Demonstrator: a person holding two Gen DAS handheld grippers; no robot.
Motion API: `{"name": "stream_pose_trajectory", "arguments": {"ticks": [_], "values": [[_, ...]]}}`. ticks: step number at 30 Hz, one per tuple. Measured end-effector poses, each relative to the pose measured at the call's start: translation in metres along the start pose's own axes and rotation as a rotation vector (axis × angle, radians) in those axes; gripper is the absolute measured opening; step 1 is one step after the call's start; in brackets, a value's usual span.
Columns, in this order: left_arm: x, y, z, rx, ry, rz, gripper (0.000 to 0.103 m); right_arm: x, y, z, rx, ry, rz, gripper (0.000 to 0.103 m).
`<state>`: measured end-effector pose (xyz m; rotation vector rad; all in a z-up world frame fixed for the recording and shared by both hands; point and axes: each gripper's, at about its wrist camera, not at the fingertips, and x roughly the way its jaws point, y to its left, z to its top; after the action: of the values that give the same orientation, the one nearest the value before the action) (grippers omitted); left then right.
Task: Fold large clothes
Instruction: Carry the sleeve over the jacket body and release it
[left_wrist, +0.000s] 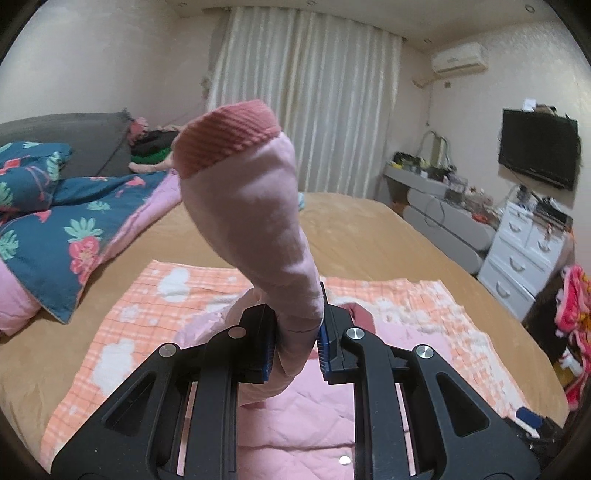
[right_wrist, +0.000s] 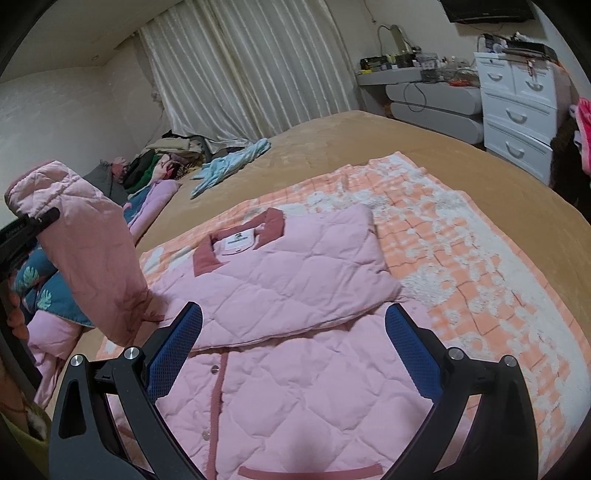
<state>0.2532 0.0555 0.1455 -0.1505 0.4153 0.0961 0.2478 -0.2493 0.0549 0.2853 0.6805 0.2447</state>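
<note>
A pink quilted jacket (right_wrist: 280, 280) with a darker pink collar lies front up on an orange checked blanket (right_wrist: 461, 258), its right side folded in over the chest. My left gripper (left_wrist: 297, 321) is shut on the jacket's other sleeve (left_wrist: 251, 206), which stands lifted with its ribbed cuff (left_wrist: 225, 140) at the top. In the right wrist view that raised sleeve (right_wrist: 92, 258) hangs at the left, pinched by the left gripper's finger (right_wrist: 33, 221). My right gripper (right_wrist: 293, 314) hovers open just above the jacket's middle, with nothing between its blue pads (right_wrist: 173, 350).
The blanket lies on a tan bed cover (right_wrist: 332, 147). A blue floral quilt (left_wrist: 66, 221) is bunched at the left, a light blue garment (right_wrist: 229, 162) and a clothes pile (right_wrist: 166, 155) lie farther back. White drawers (right_wrist: 517, 122) stand beyond the bed's right edge.
</note>
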Motion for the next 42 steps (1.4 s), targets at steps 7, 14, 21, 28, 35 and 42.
{"name": "stream_pose_trajectory", "arguments": {"ticks": [7,14,21,28,35,42], "values": [[0.020,-0.030,-0.025,0.080,0.061,-0.048,0.011,0.000,-0.018,0.000,0.028,0.001,-0.026,0.099],[0.038,-0.053,-0.050,0.141,0.118,-0.077,0.011,0.000,-0.030,-0.003,0.052,0.000,-0.040,0.099],[0.058,-0.080,-0.077,0.222,0.176,-0.093,0.011,0.004,-0.041,-0.007,0.076,0.007,-0.060,0.099],[0.085,-0.101,-0.116,0.299,0.264,-0.106,0.013,0.011,-0.053,-0.012,0.100,0.022,-0.076,0.099],[0.101,-0.123,-0.145,0.385,0.331,-0.141,0.034,0.018,-0.061,-0.015,0.114,0.038,-0.092,0.099],[0.101,-0.131,-0.180,0.478,0.477,-0.225,0.079,0.025,-0.064,-0.017,0.115,0.054,-0.100,0.099]]}}
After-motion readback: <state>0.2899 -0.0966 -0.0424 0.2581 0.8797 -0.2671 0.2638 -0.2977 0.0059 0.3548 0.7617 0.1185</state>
